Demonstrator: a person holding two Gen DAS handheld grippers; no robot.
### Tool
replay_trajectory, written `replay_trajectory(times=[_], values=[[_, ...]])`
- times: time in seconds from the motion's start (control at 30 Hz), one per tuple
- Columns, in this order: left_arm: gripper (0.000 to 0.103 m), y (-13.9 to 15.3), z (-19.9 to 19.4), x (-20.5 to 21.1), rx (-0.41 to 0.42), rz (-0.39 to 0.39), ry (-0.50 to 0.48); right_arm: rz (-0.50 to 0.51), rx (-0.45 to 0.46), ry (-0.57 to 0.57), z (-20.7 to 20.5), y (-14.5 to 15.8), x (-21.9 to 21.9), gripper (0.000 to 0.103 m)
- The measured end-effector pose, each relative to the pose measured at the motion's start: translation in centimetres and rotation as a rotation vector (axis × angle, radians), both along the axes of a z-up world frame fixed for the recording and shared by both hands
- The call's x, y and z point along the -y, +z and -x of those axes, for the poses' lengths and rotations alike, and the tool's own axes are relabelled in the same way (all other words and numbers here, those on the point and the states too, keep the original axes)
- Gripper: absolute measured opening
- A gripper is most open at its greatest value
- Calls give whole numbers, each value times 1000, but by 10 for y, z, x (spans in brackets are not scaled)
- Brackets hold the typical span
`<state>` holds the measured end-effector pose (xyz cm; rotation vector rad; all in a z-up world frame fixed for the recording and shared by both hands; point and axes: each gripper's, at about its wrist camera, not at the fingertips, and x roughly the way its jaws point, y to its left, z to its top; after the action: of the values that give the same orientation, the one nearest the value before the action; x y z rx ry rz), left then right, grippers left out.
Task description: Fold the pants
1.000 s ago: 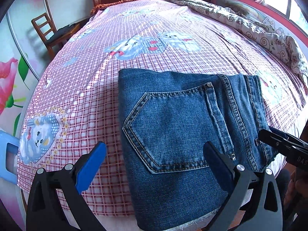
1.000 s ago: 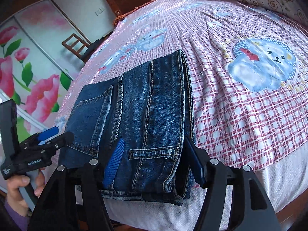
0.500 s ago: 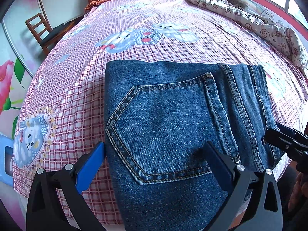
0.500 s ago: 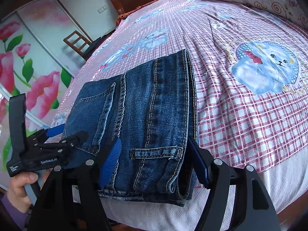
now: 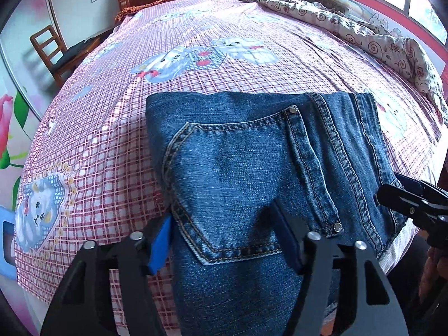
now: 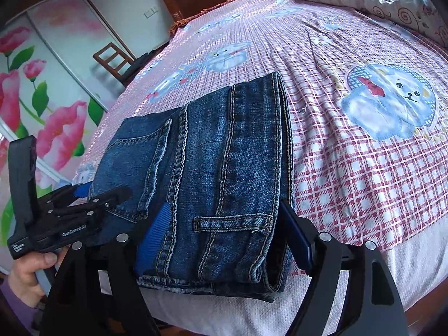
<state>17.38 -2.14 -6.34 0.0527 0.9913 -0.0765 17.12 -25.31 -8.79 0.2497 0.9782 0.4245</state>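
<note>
Lying folded into a compact rectangle near the bed's front edge, the jeans point(image 5: 252, 168) rest on the pink checked bedspread point(image 5: 92, 145), back pocket facing up. The left claw point(image 5: 221, 240) straddles the near left corner of the denim: its left blue pad point(image 5: 160, 247) sits just outside the folded side edge, its right pad point(image 5: 285, 238) over the cloth by the pocket's lower seam. Its jaws have just been closing, with denim between them; whether the pads press the fabric cannot be told. The right claw point(image 6: 224, 235) brackets the near right end of the jeans, its left pad point(image 6: 154, 238) resting on the denim beside the double seam, its right pad point(image 6: 296, 240) just outside the rolled fold, next to the belt loop point(image 6: 232, 221). Its jaws have just been opening and stand apart, the cloth loose between them. In the right wrist view a hand point(image 6: 30, 271) holds the left claw's handle, left of the right claw. A patterned quilt point(image 5: 350, 28) lies bunched far ahead, a wooden chair point(image 5: 53, 50) beyond the bed's left side
</note>
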Motion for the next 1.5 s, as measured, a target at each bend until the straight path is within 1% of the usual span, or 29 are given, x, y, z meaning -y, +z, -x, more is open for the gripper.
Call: replay_trajectory(times=[0.03,0.07,0.13,0.2,0.27,0.33,0.37,0.4,0.43,0.47,0.5,0.53,0.57,0.63,0.67,0.7,0.73,0.8,0.83,0.9,0.93,0.97,1.03,1.13,1.23,1.4,1.5], values=[[47,1,0,-5,2,13,7,-26,-7,-5,0,2,3,77],[40,2,0,-11,0,37,11,-67,-13,-16,-1,4,9,77],[32,4,0,-24,-8,106,22,-142,-12,-60,-2,9,26,77],[29,3,-1,-34,-22,171,29,-198,-4,-91,-4,15,43,77],[26,2,-3,-43,-37,237,43,-250,-20,-118,-9,14,58,77],[25,1,-5,-48,-45,272,43,-294,-55,-126,-18,8,68,77],[26,0,-5,-48,-48,272,27,-316,-73,-114,-25,3,69,77],[28,-1,-5,-49,-47,280,20,-335,-94,-101,-31,-1,68,77],[33,-2,-5,-53,-44,315,26,-356,-121,-77,-37,-8,64,77],[51,-4,-4,-58,-41,356,34,-375,-142,-50,-42,-13,58,77],[68,-6,-4,-62,-50,377,43,-383,-166,-33,-46,-20,53,77],[87,-9,-4,-66,-50,380,66,-377,-160,-25,-48,-22,49,77],[87,-13,-3,-70,-44,393,78,-361,-147,-9,-49,-20,43,77],[87,-23,-3,-74,-65,440,82,-313,-143,33,-51,-17,34,77],[86,-27,-2,-74,-72,450,89,-304,-141,55,-51,-16,31,72],[84,-27,0,-71,-53,445,70,-290,-147,75,-50,-15,28,64],[64,-27,0,-65,-63,463,22,-265,-145,88,-50,-15,28,60],[62,-27,-2,-58,-73,417,7,-246,-158,100,-51,-18,31,42],[60,-28,-4,-55,-81,402,-3,-243,-170,103,-53,-20,33,42],[53,-28,-6,-58,-95,404,15,-248,-177,124,-54,-21,32,34],[41,-27,-6,-58,-96,415,16,-237,-176,133,-53,-20,30,31],[27,-24,-6,-60,-93,434,26,-239,-177,146,-53,-17,27,25],[17,-15,-8,-64,-97,482,55,-233,-171,151,-50,-10,22,22],[15,-2,-8,-66,-75,498,61,-269,-149,165,-50,6,22,18],[15,12,-8,-70,-49,519,54,-258,-114,188,-51,26,19,17],[15,43,-15,-78,27,507,33,-262,-59,210,-63,54,13,16],[15,61,-29,-85,69,477,24,-265,-28,223,-80,69,4,16]])
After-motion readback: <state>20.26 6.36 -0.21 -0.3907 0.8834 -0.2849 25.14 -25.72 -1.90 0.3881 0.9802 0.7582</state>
